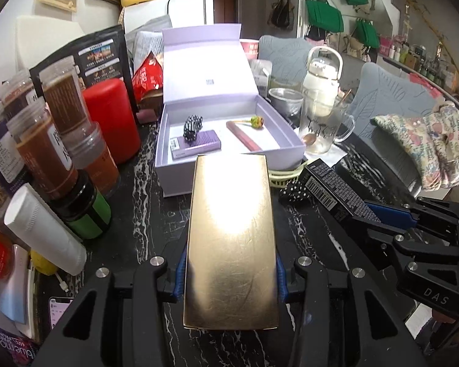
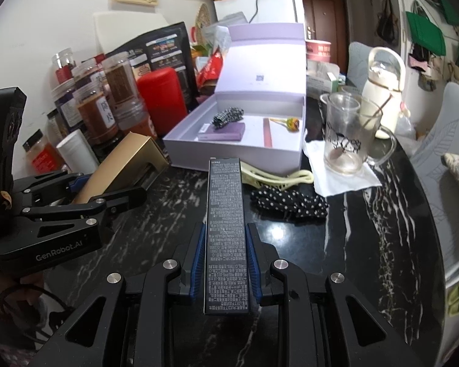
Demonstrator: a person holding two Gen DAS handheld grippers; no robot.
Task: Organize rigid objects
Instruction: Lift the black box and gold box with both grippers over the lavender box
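Note:
My left gripper [image 1: 229, 272] is shut on a flat gold box [image 1: 231, 238], held above the black marble table and pointing at the open lilac gift box [image 1: 229, 156]. It also shows in the right wrist view [image 2: 85, 189] with the gold box [image 2: 122, 165]. My right gripper [image 2: 225, 263] is shut on a long black carton [image 2: 225, 229], seen too in the left wrist view [image 1: 336, 189]. The lilac box [image 2: 229, 156] holds a purple case [image 1: 195, 148], a checkered cloth piece [image 1: 192, 127], a maroon stick [image 1: 243, 139] and a lollipop [image 1: 257, 121].
Spice jars [image 1: 58, 140], a red canister [image 1: 113, 119] and a white tube [image 1: 46, 229] crowd the left. A glass mug [image 2: 345, 140], a white bottle [image 2: 382, 91], a polka-dot cloth [image 2: 287, 203] and a cream hair claw [image 2: 275, 177] lie right of the box.

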